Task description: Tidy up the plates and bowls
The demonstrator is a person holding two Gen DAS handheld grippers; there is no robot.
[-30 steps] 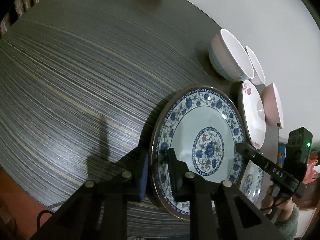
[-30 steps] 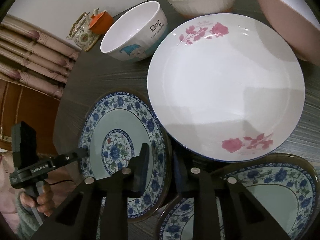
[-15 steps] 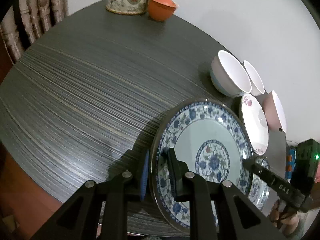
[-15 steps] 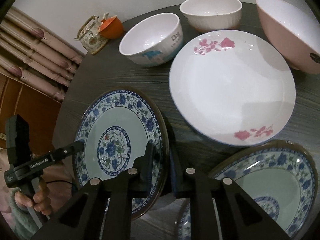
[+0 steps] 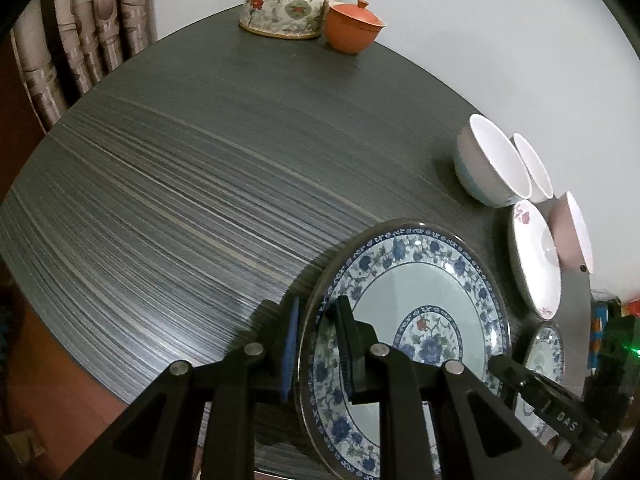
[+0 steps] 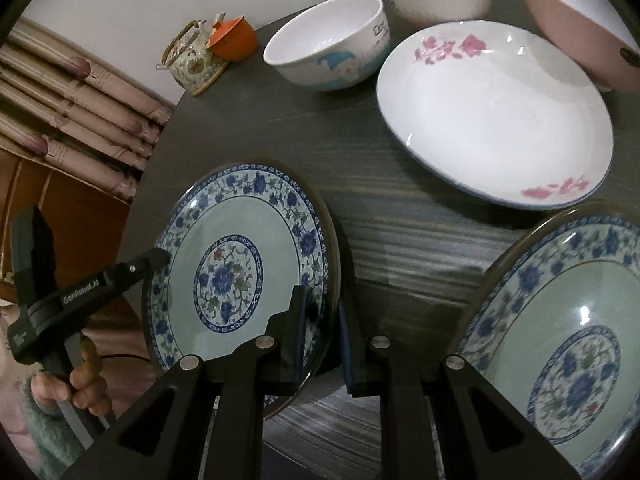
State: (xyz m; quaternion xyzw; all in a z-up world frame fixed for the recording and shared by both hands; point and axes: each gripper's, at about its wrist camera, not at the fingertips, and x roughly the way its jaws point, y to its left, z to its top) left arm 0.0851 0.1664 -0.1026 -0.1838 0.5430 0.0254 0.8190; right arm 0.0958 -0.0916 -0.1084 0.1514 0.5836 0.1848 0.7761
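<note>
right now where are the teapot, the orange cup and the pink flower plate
teapot (image 5: pixel 286 8): left wrist view, on its floral belly
orange cup (image 5: pixel 352 28): left wrist view, on its side wall
pink flower plate (image 6: pixel 492 108): right wrist view, on its bare white centre

Left gripper (image 5: pixel 316 344): matte black angular fingers, blue ribbed pads (image 5: pixel 289 344), round silver screws at the linkage joints. Right gripper (image 6: pixel 322 344): same black build, blue pads, four silver screws. Seen from the right wrist, the left gripper's handle is black with white "GenRobot.AI" lettering; bare-skinned hand (image 6: pixel 80 380) on it, fuzzy pale-green cuff (image 6: pixel 36 432) below. From the left wrist, the right gripper's finger carries white "DAS" lettering.
</note>
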